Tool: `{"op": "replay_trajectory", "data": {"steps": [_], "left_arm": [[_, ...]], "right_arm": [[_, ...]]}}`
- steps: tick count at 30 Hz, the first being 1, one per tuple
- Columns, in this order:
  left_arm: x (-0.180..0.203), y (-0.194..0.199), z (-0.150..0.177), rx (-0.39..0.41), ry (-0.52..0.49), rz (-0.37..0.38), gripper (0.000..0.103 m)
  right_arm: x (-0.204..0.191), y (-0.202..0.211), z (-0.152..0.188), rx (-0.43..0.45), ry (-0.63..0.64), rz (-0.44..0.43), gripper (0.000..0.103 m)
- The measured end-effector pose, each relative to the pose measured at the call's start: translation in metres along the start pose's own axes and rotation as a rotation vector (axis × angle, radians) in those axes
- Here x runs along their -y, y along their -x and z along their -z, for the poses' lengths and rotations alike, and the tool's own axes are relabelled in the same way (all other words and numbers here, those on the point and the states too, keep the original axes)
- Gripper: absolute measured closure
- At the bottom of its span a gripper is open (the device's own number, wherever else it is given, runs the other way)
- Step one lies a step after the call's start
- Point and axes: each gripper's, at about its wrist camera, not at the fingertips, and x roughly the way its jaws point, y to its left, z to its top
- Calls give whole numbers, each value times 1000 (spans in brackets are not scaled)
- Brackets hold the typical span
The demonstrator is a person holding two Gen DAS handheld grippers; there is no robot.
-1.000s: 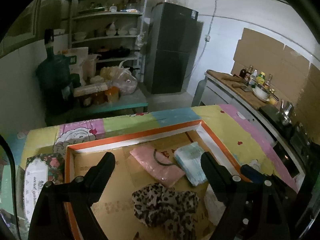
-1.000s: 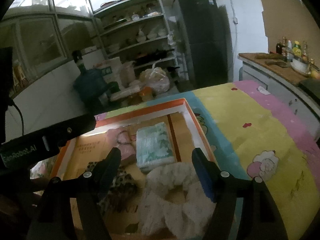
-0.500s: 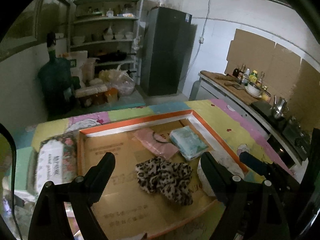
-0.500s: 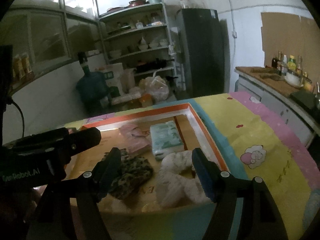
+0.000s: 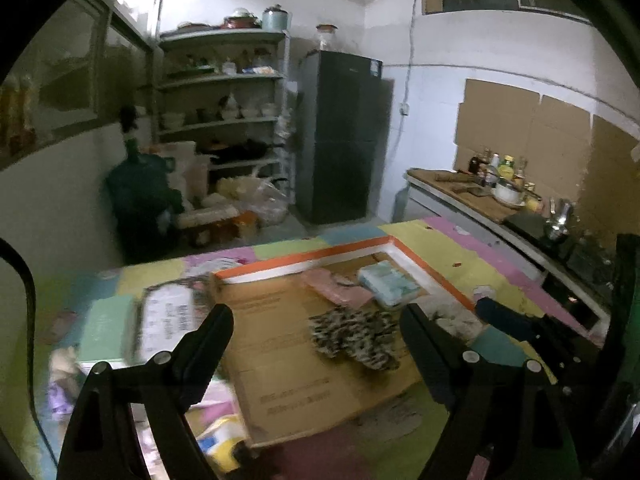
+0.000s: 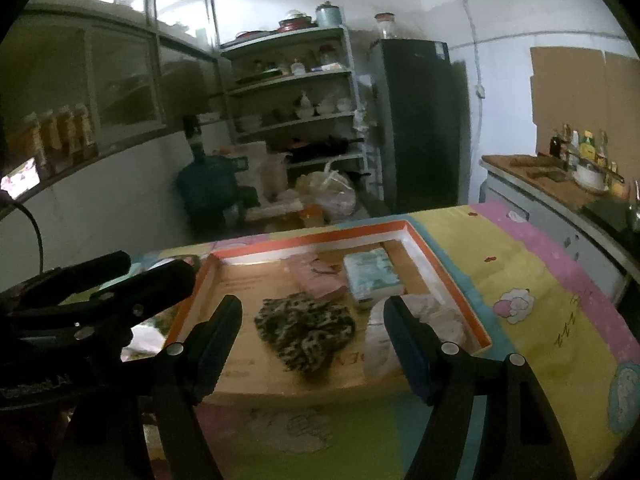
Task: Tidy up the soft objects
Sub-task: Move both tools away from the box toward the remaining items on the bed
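Note:
A shallow cardboard box with an orange rim [image 5: 352, 246] [image 6: 320, 236] lies on the table. Inside it are a leopard-print scrunchie [image 5: 352, 338] [image 6: 306, 330], a pink pouch [image 5: 334, 286] [image 6: 320, 280], a pale green tissue pack [image 5: 388, 282] [image 6: 370, 274] and a white fluffy scrunchie [image 5: 448, 316] [image 6: 424, 316]. My left gripper [image 5: 316, 312] hangs open and empty above the box's near side. Beside it, my right gripper [image 6: 313, 302] is open too, with nothing between its fingers. Neither gripper touches any of these things.
A floral tissue pack [image 5: 168, 320] and a mint green box [image 5: 106, 328] lie left of the cardboard box. A colourful cartoon cloth [image 6: 540, 280] covers the table. Behind stand shelves [image 6: 296, 80], a dark fridge [image 6: 420, 120] and a counter [image 6: 560, 184] with bottles.
Both grippers have drawn back and risen from the box, so its contents look smaller and farther away. The items in the box lie where they were. Both grippers stayed open.

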Motion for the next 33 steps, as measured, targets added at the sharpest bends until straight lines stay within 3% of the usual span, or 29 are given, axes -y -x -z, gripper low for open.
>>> {"op": "replay_trajectory", "data": {"steps": [13, 33], "left_arm": [[-45, 46, 22, 35, 45, -106, 17], [-148, 112, 63, 67, 177, -237, 17]], "right_arm": [[-50, 16, 11, 11, 57, -68, 28], [-117, 28, 30, -11, 112, -152, 28]]}}
